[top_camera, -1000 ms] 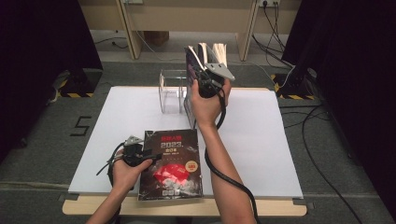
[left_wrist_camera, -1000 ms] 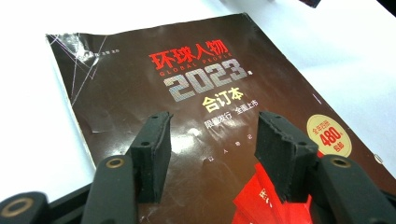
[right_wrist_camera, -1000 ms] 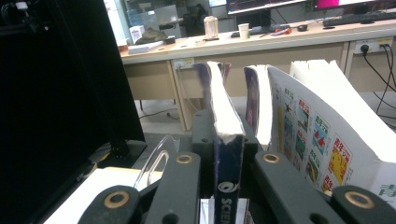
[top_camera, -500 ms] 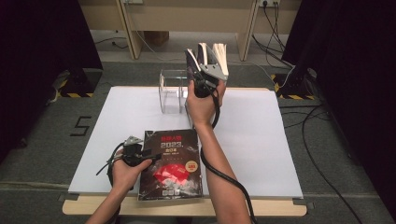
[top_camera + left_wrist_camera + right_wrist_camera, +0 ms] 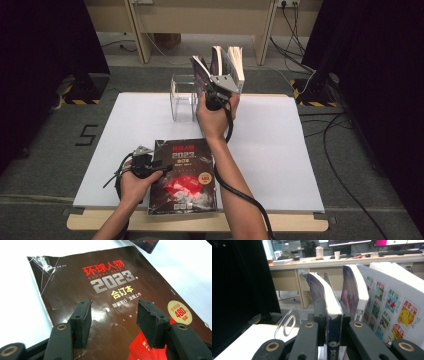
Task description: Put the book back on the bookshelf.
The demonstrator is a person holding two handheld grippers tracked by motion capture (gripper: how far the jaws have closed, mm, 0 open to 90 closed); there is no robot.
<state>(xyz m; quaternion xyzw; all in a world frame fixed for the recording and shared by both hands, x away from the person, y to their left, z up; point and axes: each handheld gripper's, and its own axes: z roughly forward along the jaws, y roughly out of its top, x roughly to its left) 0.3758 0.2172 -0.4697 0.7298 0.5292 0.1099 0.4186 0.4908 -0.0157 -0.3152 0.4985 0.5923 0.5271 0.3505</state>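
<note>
Right gripper point(image 5: 214, 86) and book point(image 5: 329, 312) now lower.

Black tongs point(image 5: 333, 322) w/ brass rivets, grey top plate, black cable; bare forearms.

The high view is evenly lit from overhead: the white table top point(image 5: 280, 150) is bright, while black curtains at nine and three o'clock stay nearly featureless. Shadows under the forearms are faint and soft. In the left gripper view the table burns out to pure white at twelve and nine o'clock, and the glossy magazine cover point(image 5: 110, 297) carries a dull sheen; the near black pads point(image 5: 152, 322) are slightly soft. The right gripper view is dimmer, with the background desk hazy and lines bowed at the edges.
</note>
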